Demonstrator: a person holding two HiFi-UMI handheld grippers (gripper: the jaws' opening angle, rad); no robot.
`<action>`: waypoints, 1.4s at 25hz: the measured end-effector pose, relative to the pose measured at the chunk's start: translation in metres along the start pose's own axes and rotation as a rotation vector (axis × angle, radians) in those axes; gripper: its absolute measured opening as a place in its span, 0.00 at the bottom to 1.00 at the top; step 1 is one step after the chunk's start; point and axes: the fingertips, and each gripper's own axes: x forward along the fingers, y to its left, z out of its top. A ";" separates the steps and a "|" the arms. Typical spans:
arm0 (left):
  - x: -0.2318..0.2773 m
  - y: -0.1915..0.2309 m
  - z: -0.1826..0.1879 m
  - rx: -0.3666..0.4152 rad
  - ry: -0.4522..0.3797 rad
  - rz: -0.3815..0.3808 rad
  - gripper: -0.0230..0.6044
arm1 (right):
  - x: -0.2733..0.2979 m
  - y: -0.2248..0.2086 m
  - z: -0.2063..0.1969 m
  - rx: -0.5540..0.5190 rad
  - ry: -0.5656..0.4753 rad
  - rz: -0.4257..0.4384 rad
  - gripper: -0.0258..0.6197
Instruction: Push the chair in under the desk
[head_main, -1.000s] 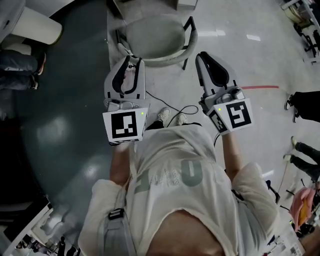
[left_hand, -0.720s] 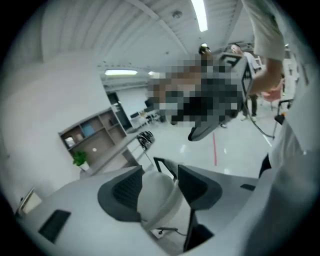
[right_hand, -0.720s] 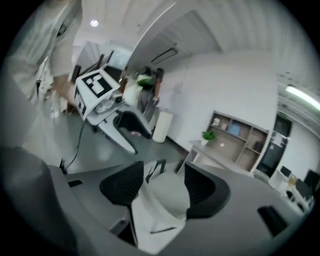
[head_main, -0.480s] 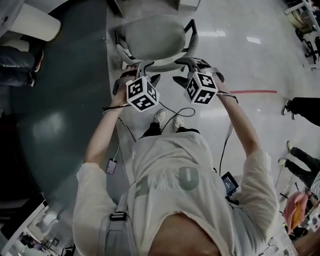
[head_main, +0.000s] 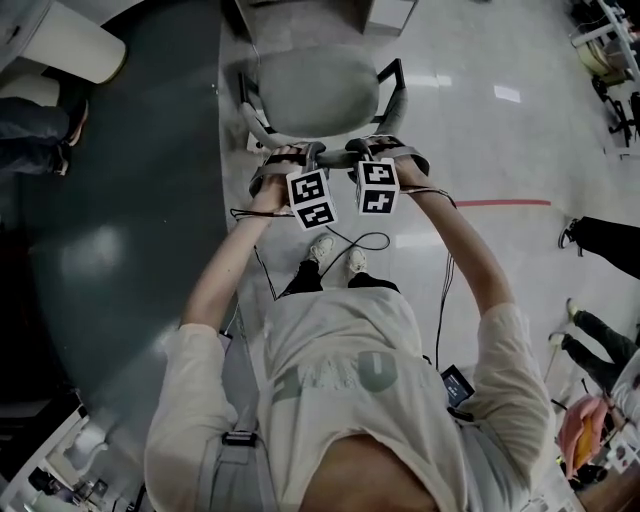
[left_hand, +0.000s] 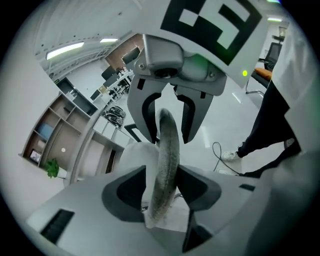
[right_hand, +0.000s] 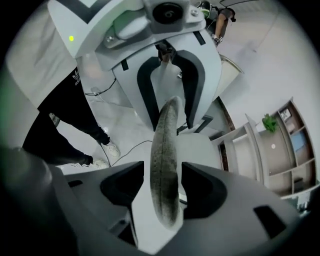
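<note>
The chair (head_main: 315, 88) stands on the pale floor (head_main: 470, 110) directly in front of the person, with its seat on the far side and its curved backrest toward them. Both hand-held tools meet it at the top of that backrest, close together near its middle.

The left gripper (head_main: 310, 158) comes in from the person's left and straddles the backrest rim (left_hand: 165, 165). In the left gripper view the grey, textured rim runs up between the two dark pads. The jaws are closing, but they are not clamped: the rim lies against one pad and a thin gap shows at the other.

The right gripper (head_main: 362, 155) comes in from the other side and faces the left one along the same rim. In the right gripper view its jaws stand spread, with the rim (right_hand: 167, 150) between them and a narrow gap on each side. Each gripper view shows the other tool straddling the rim further along.

A dark cable (head_main: 365, 238) loops on the floor by the person's shoes (head_main: 327, 250), just behind the chair. A red line (head_main: 500, 203) crosses the floor to the right. Open shelving (left_hand: 55, 135) shows in the background beyond the chair.
</note>
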 end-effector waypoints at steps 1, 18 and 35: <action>0.002 0.000 0.000 -0.002 0.000 -0.012 0.35 | 0.004 0.000 -0.001 0.003 0.008 0.007 0.42; 0.017 -0.005 -0.014 0.065 -0.044 -0.116 0.22 | 0.032 -0.008 0.004 0.081 0.094 0.067 0.21; 0.078 0.153 0.004 -0.022 0.050 -0.105 0.24 | 0.044 -0.166 -0.037 0.077 0.015 0.073 0.20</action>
